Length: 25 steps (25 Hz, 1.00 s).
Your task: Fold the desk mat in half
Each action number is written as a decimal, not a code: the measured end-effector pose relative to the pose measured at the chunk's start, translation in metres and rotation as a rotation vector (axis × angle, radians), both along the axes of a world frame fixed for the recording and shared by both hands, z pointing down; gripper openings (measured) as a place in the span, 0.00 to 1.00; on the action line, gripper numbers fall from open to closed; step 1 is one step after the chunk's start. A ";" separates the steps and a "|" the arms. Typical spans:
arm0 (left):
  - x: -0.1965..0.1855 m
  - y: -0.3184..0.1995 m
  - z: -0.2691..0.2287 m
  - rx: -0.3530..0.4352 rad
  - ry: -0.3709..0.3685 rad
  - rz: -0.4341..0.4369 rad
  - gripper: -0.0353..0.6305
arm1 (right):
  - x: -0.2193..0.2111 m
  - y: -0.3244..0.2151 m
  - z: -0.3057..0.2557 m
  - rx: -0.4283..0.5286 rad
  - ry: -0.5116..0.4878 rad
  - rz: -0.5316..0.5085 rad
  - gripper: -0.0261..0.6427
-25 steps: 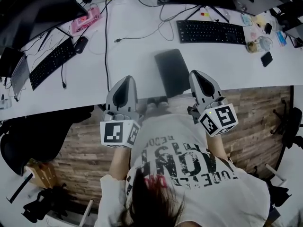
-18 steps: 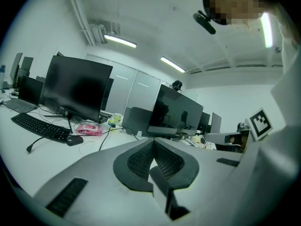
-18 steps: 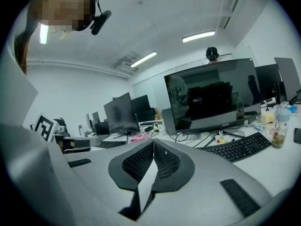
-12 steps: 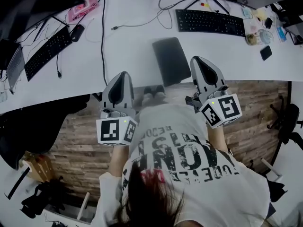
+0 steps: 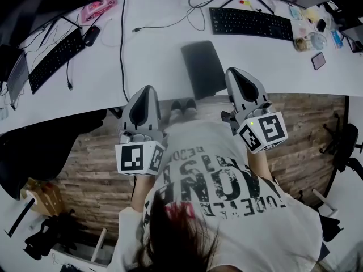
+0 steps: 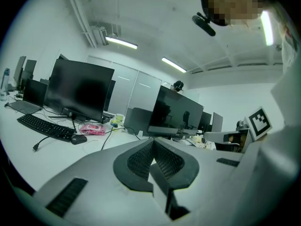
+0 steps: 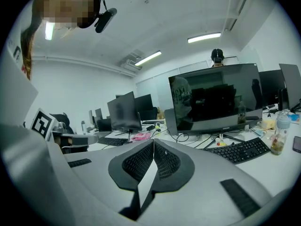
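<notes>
Desk mat point(image 5: 202, 67) noted lying flat at near edge of desk point(image 5: 153, 55), placed as a second ago. Left gripper point(image 5: 148, 89) and right gripper point(image 5: 233, 72) held either side of it, hardly shifted. Both jaws kept pressed together, nothing clamped.

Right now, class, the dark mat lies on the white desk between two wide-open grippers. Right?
No, both are shut. The left gripper and right gripper have their jaws closed and empty, as the left and right gripper views show. The mat does lie on the desk between them.
</notes>
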<state>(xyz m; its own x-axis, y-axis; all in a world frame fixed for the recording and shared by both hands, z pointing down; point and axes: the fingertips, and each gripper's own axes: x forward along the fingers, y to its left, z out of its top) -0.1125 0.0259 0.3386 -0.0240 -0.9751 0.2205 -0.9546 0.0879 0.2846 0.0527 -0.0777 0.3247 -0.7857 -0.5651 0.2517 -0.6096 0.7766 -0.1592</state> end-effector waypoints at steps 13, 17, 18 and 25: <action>0.002 -0.009 -0.003 0.008 -0.039 0.011 0.06 | 0.000 0.002 0.006 -0.016 -0.010 -0.008 0.04; 0.003 -0.012 -0.002 0.004 -0.042 0.015 0.06 | 0.003 0.000 0.007 -0.021 -0.011 0.001 0.04; 0.003 -0.013 -0.002 0.003 -0.042 0.017 0.06 | 0.004 -0.001 0.008 -0.021 -0.011 0.004 0.04; 0.006 -0.020 -0.002 -0.002 -0.045 0.027 0.06 | 0.007 -0.004 0.011 -0.032 -0.005 0.011 0.04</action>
